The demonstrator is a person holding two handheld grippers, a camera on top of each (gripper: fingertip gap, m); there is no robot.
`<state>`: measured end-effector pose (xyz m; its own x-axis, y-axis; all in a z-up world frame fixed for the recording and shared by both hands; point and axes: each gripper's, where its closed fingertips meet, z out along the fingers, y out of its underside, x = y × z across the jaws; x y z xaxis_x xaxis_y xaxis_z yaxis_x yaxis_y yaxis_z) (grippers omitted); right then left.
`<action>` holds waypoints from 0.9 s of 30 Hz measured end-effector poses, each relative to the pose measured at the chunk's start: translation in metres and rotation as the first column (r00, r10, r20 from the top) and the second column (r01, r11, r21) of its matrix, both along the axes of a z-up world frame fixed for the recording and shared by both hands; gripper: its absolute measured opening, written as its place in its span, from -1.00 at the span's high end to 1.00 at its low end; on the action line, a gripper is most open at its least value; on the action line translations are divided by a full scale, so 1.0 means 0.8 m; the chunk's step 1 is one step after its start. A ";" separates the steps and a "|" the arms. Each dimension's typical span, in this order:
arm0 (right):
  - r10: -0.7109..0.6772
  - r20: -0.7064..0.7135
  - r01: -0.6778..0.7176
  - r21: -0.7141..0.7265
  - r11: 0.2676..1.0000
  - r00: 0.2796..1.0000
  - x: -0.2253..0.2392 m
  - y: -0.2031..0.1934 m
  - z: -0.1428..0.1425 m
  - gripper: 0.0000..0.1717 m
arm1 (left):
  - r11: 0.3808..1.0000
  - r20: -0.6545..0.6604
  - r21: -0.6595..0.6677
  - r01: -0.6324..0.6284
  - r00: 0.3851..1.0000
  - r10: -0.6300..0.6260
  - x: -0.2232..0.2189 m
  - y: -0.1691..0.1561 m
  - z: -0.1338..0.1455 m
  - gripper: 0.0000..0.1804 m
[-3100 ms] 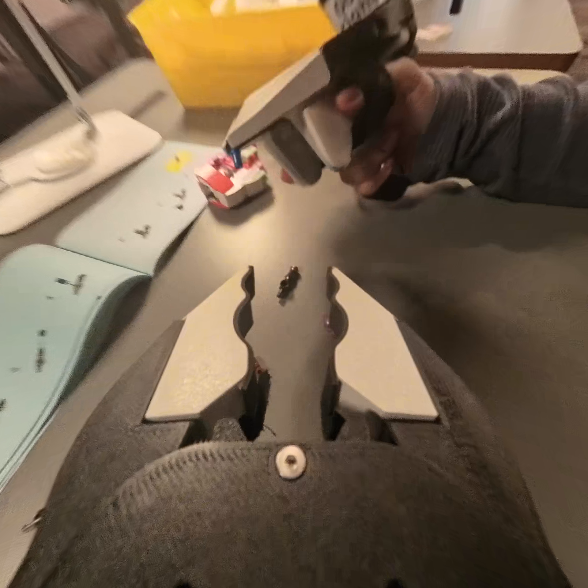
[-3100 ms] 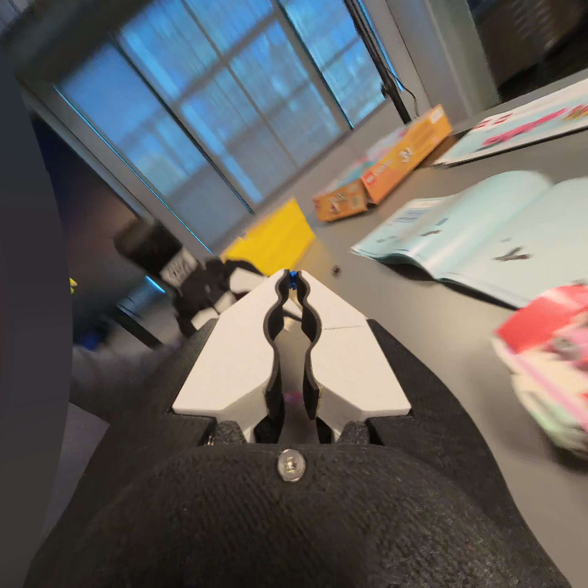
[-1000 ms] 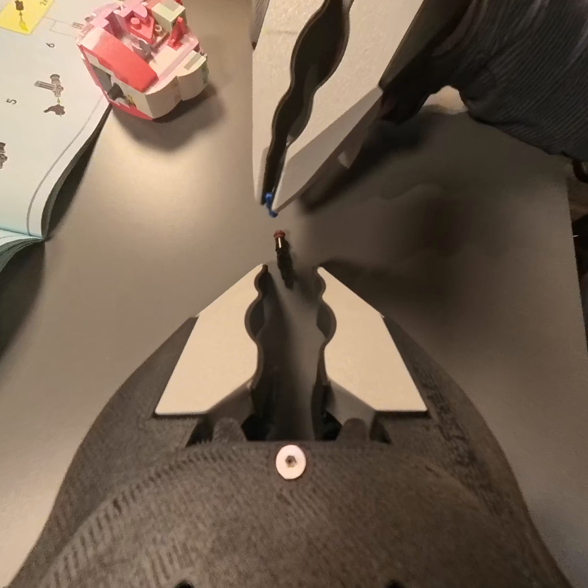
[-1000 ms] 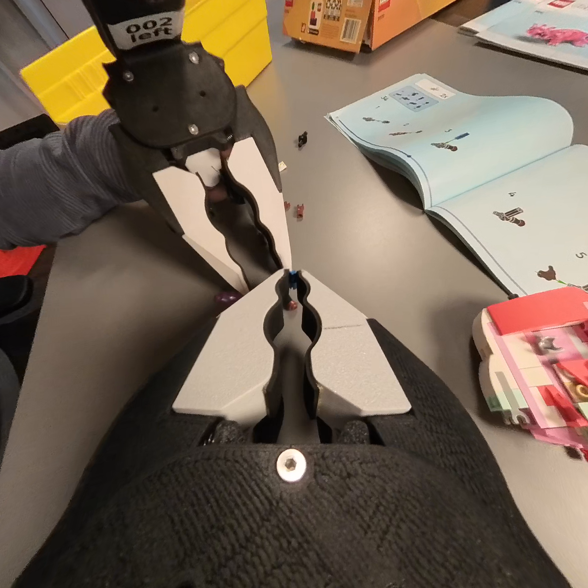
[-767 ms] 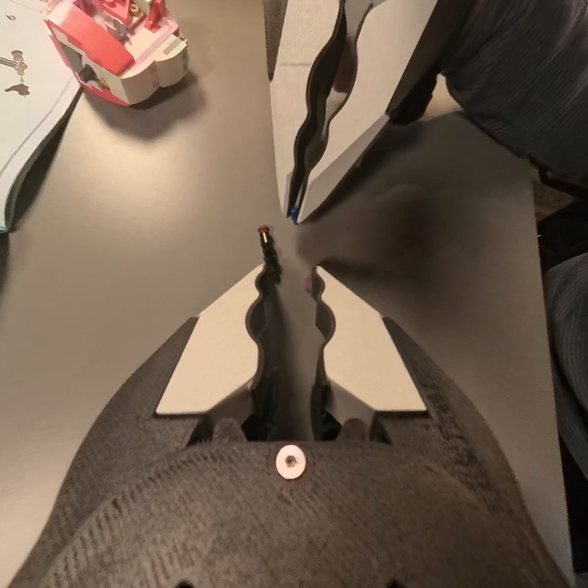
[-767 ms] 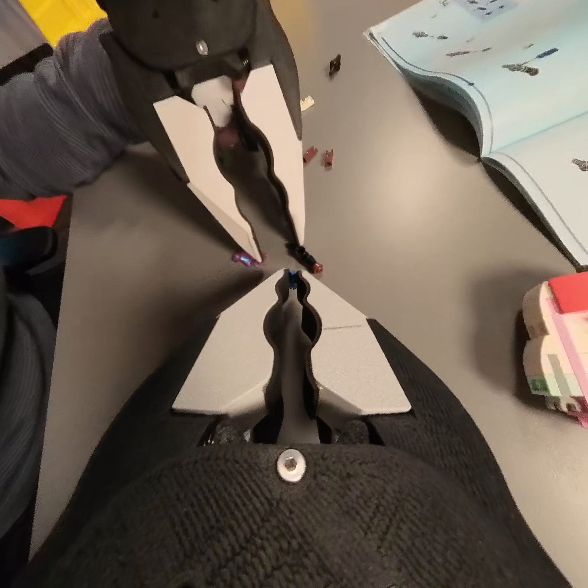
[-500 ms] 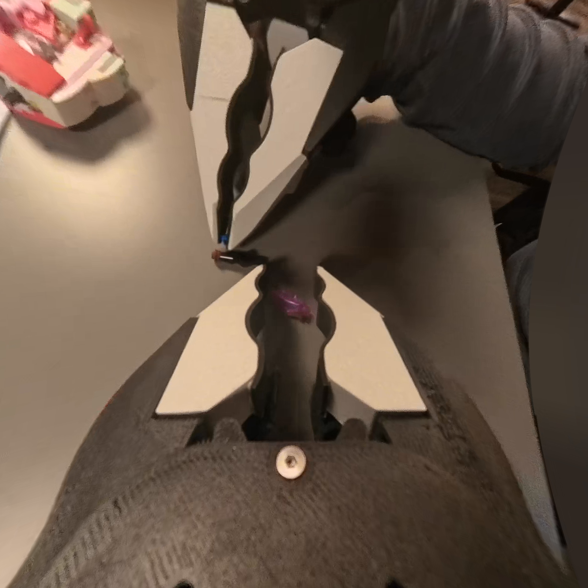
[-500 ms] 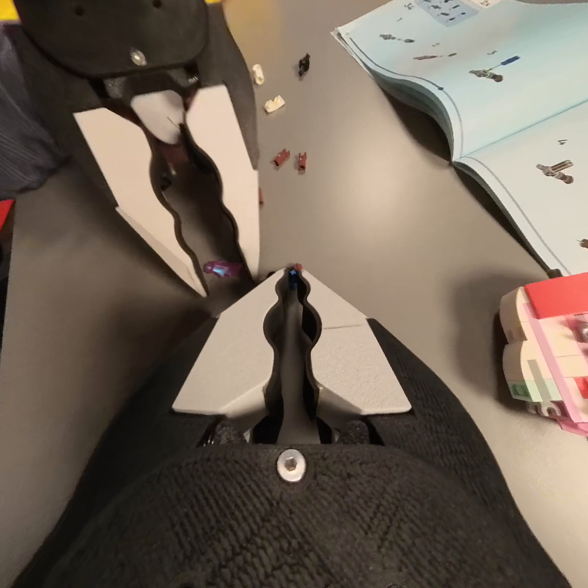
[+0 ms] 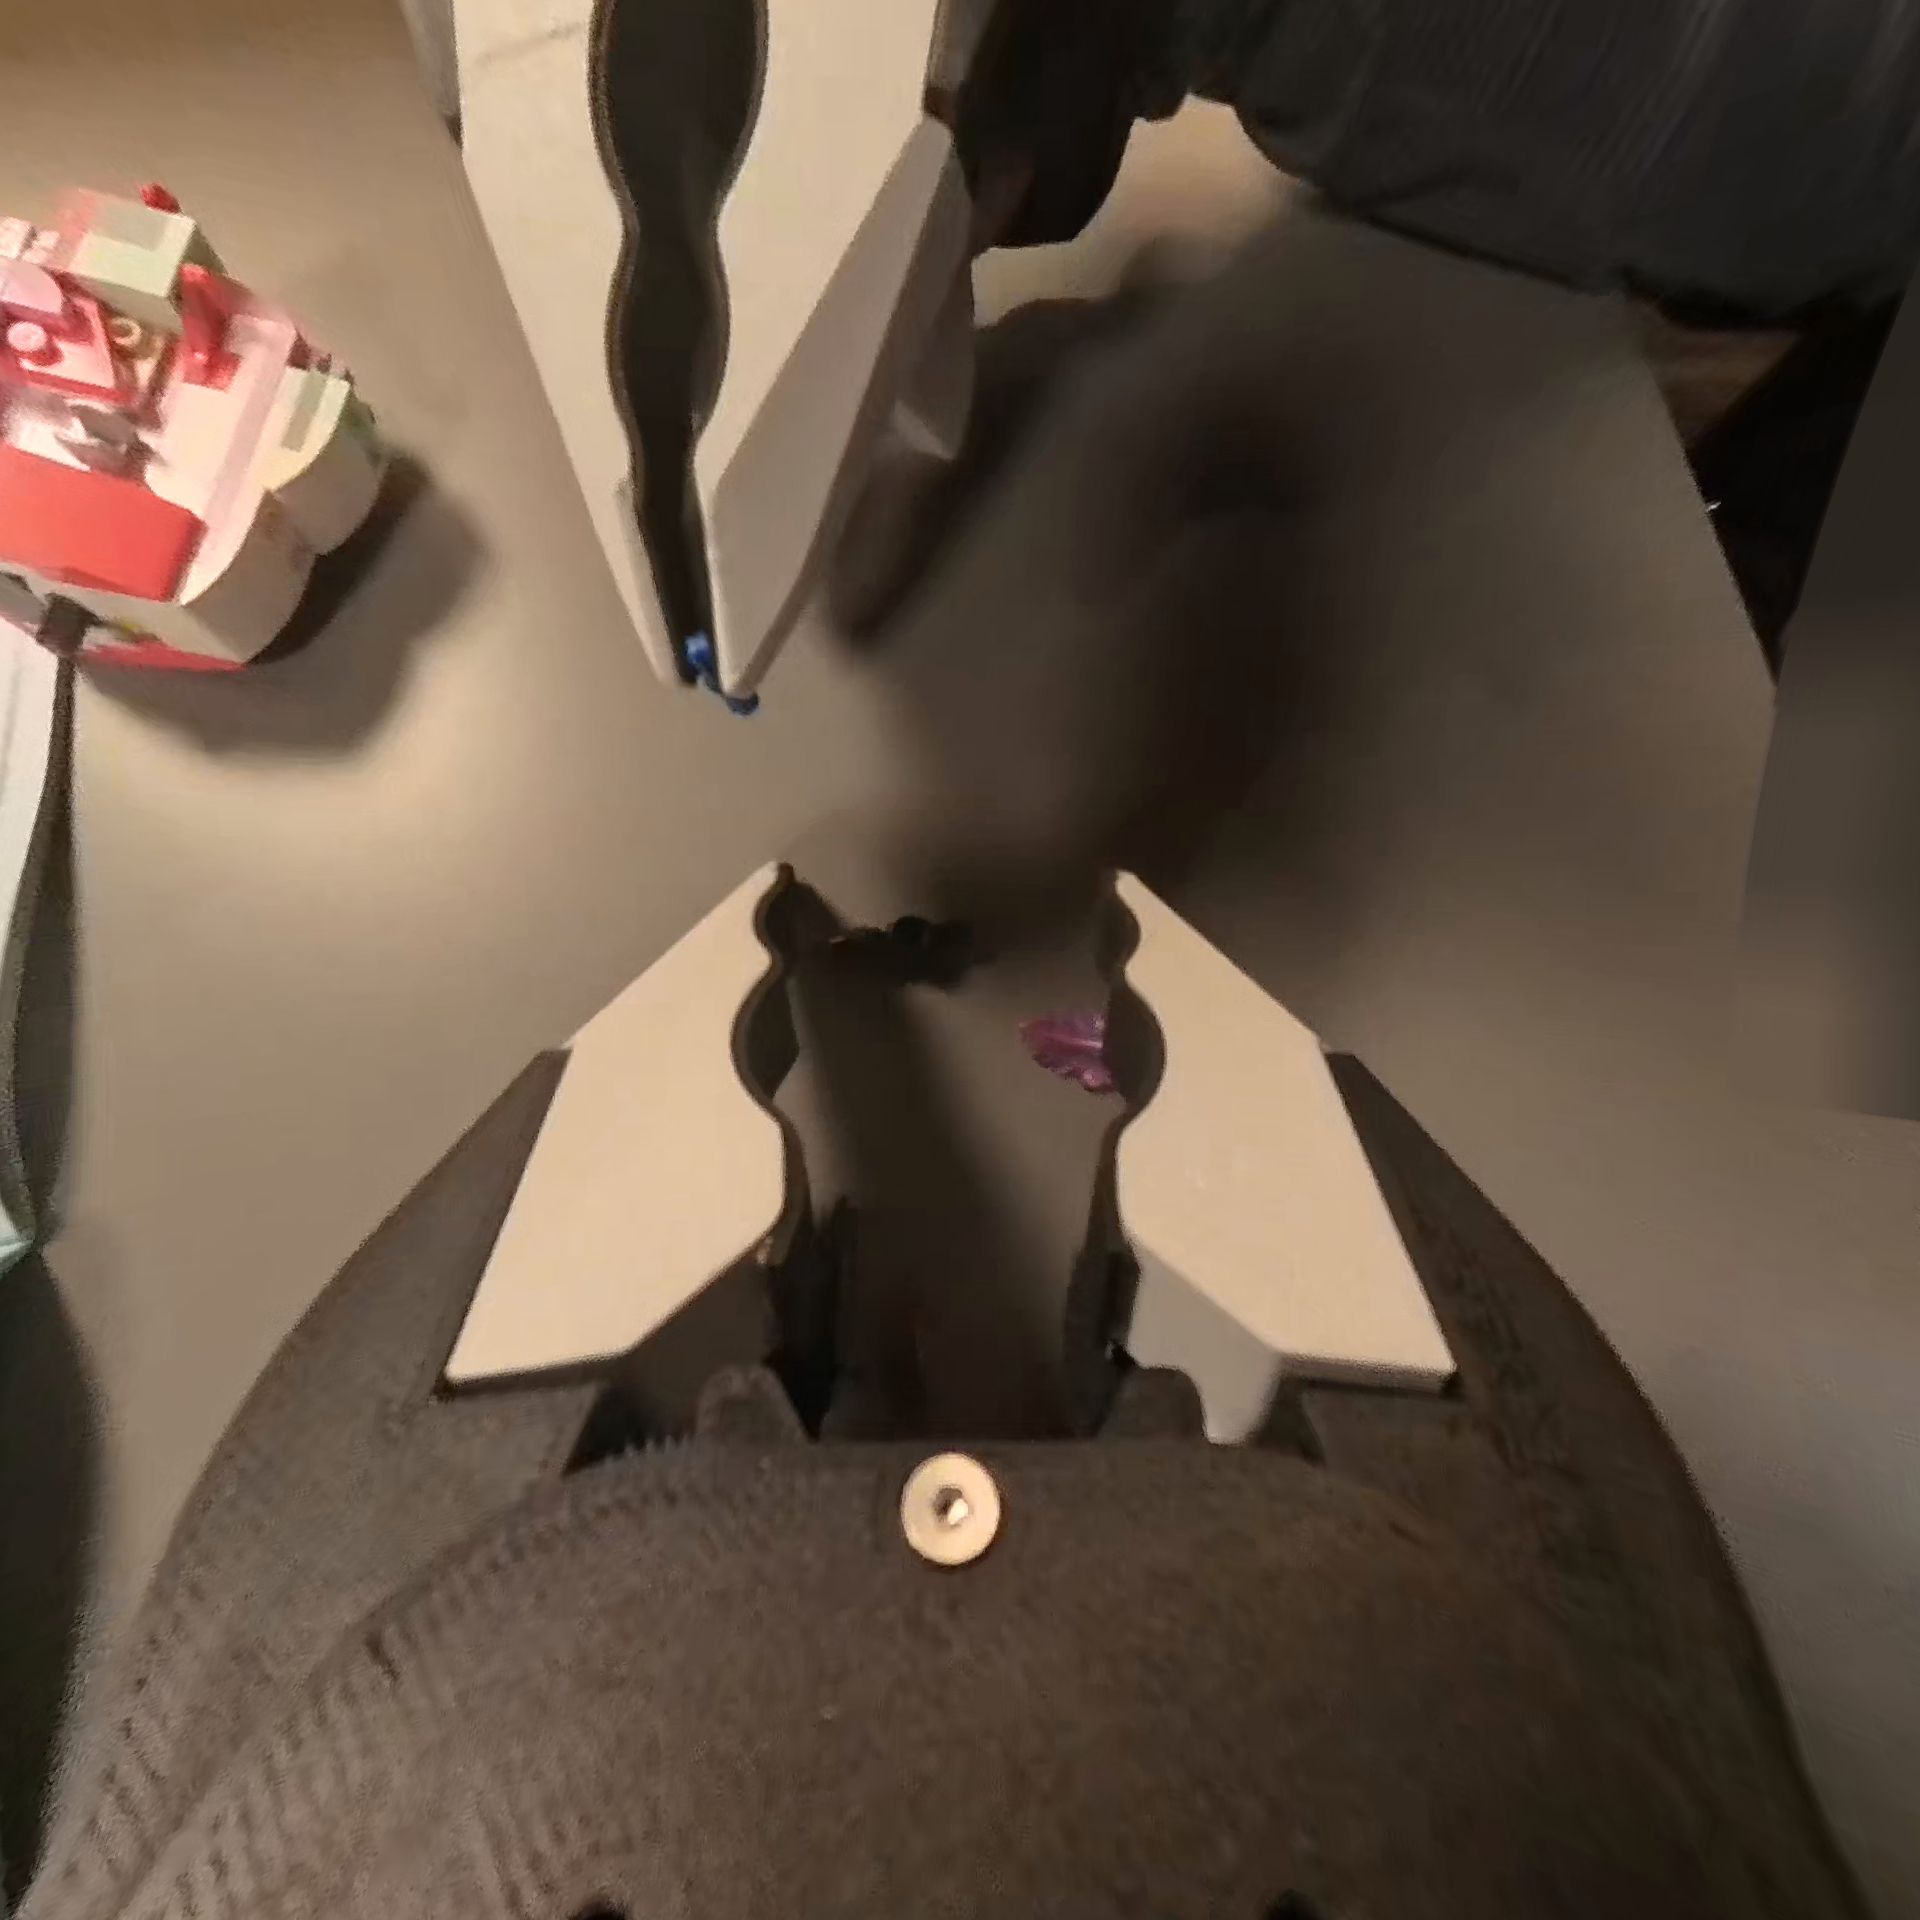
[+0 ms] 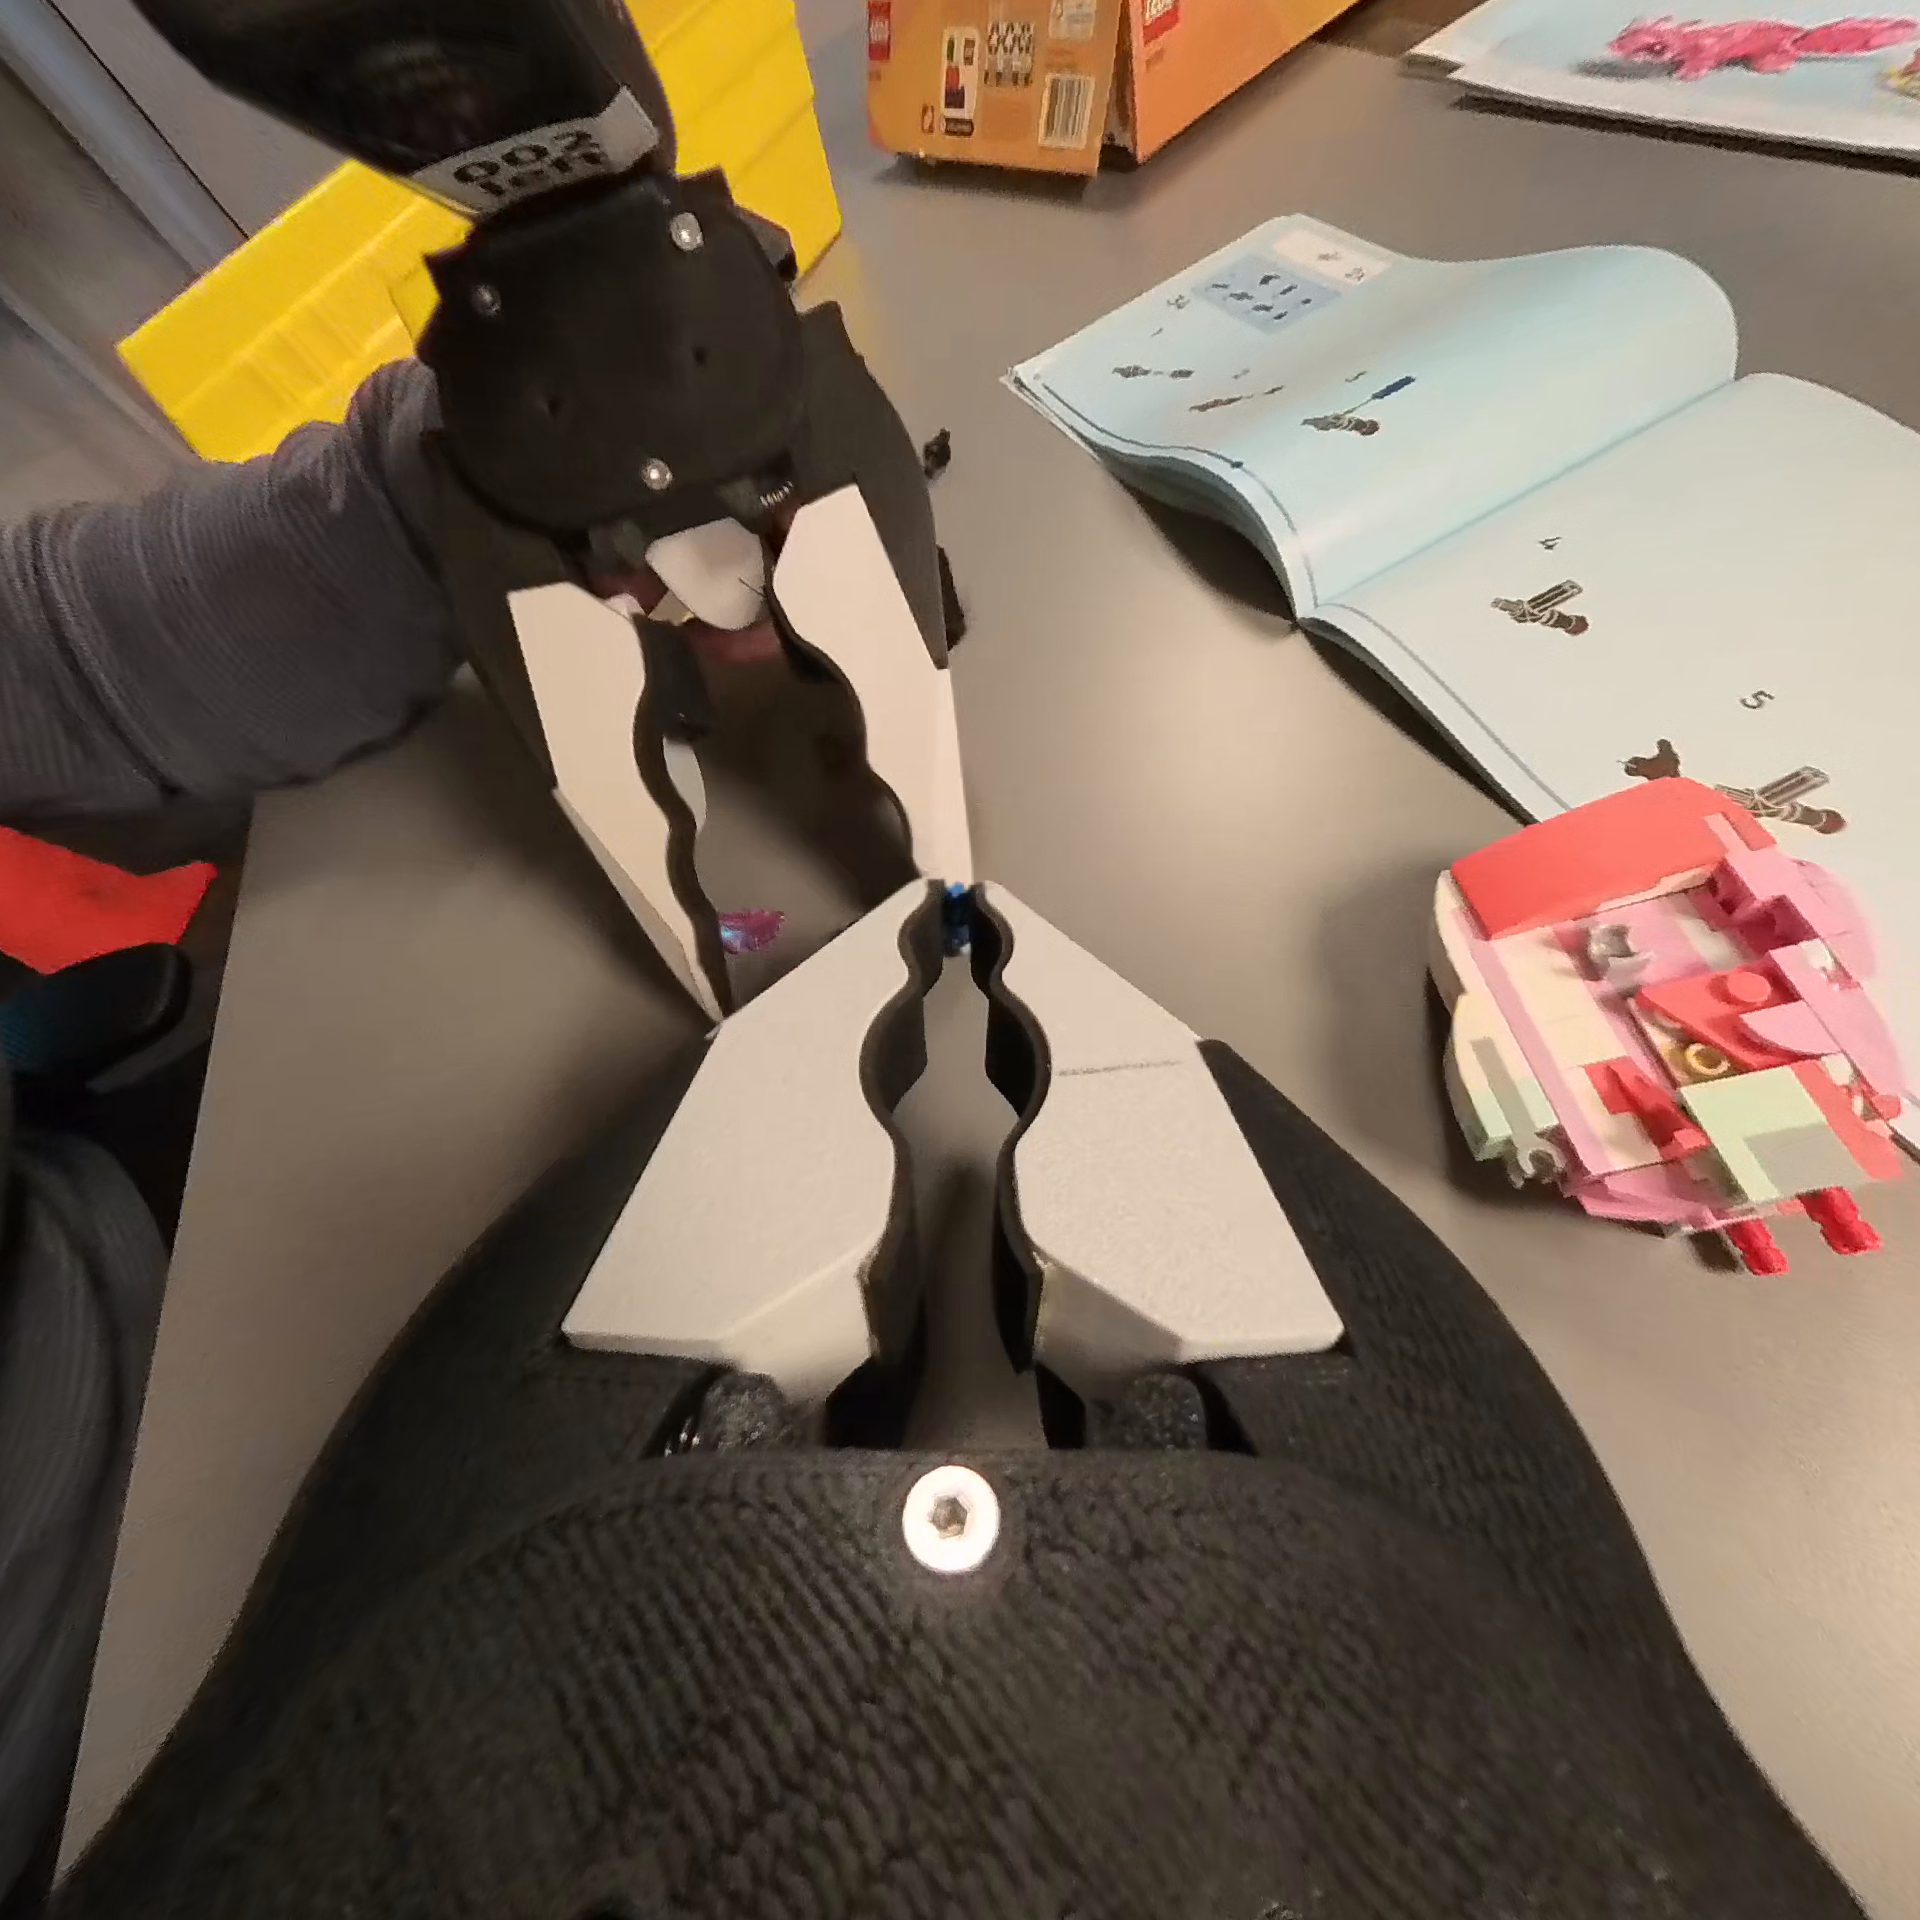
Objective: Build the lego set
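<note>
My left gripper (image 9: 948,878) is open and low over the grey table (image 9: 312,935). A small dark brick piece (image 9: 899,945) lies crosswise on the table between its fingertips, close to the left finger. A small purple piece (image 9: 1065,1044) lies by the inner side of the right finger. My right gripper (image 10: 956,888) is shut on a tiny blue piece (image 10: 954,920) pinched at its tips. It also shows in the left wrist view (image 9: 707,675), pointing down at the table just beyond the left gripper. The purple piece also shows in the right wrist view (image 10: 750,928).
A red, pink and white brick model (image 10: 1662,1018) stands to the right on the table. An open light-blue booklet (image 10: 1455,416) lies behind it. A yellow bin (image 10: 312,312) and an orange cardboard box (image 10: 1039,83) stand at the back. A small loose piece (image 10: 940,449) lies near the booklet. Tip to tip, the grippers are about 6 cm apart.
My left gripper's jaws have opened wider. The dark piece has turned crosswise and now lies between its fingertips. The right gripper stays shut on the blue piece and has drawn back a little.
</note>
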<state>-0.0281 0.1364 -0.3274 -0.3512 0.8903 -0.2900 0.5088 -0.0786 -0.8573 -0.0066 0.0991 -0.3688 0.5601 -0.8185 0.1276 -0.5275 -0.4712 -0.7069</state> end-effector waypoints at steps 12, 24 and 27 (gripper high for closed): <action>0.020 -0.009 -0.020 0.000 1.000 1.000 -0.002 -0.007 0.001 0.97 | 0.988 -0.046 0.033 -0.148 0.988 0.149 -0.019 -0.014 -0.002 0.64; 0.108 -0.031 -0.110 -0.036 0.993 0.994 -0.005 -0.032 0.001 0.98 | 0.981 -0.005 0.051 -0.186 0.983 0.186 -0.025 -0.013 -0.003 0.84; 0.125 -0.020 -0.125 -0.028 0.992 0.992 -0.006 -0.038 -0.004 0.97 | 0.979 0.001 0.059 -0.194 0.981 0.194 -0.024 -0.012 -0.004 0.93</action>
<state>-0.0328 0.1062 -0.3306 -0.4647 0.8303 -0.3076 0.5005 -0.0403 -0.8648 -0.0260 0.0891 -0.3716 0.7096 -0.7001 0.0793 -0.4337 -0.5227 -0.7339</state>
